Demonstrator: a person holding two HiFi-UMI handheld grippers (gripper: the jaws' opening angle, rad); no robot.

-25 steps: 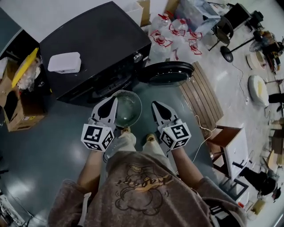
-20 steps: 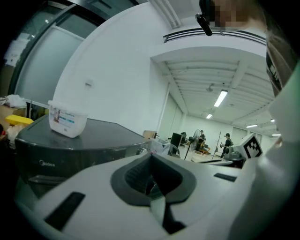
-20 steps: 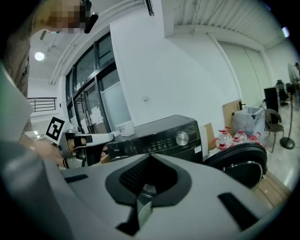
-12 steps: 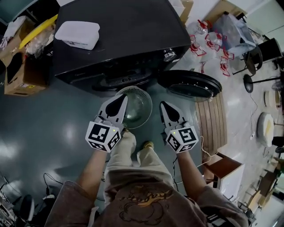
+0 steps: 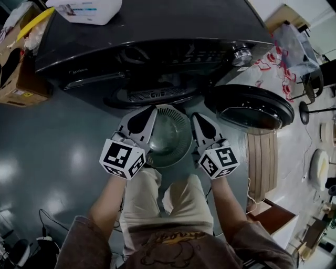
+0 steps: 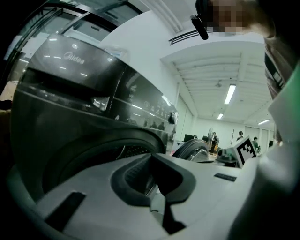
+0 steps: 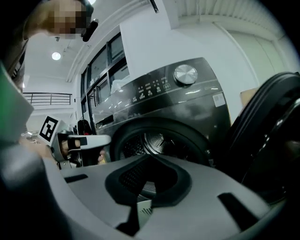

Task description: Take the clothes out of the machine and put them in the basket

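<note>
The black front-loading washing machine (image 5: 157, 47) fills the top of the head view, its round door (image 5: 249, 107) swung open to the right. Its dark drum opening (image 5: 152, 94) faces me; the right gripper view shows bare perforated metal inside the drum (image 7: 154, 140), and I see no clothes there. A round grey-green basket (image 5: 181, 149) stands on the floor just before the opening and looks empty. My left gripper (image 5: 142, 118) (image 6: 154, 159) is at the basket's left rim, shut on nothing. My right gripper (image 5: 202, 123) (image 7: 150, 161) is at its right rim, jaws together and empty.
A white box (image 5: 86, 9) lies on top of the machine. Cardboard boxes (image 5: 16, 79) stand to the left. A slatted wooden board (image 5: 260, 163) lies on the floor at the right, with water bottles (image 5: 278, 63) beyond the door. A cable (image 5: 52, 220) runs across the floor lower left.
Both grippers have sunk and moved toward the machine's opening, still flanking the basket. The machine now looms much larger and closer in the head view.
</note>
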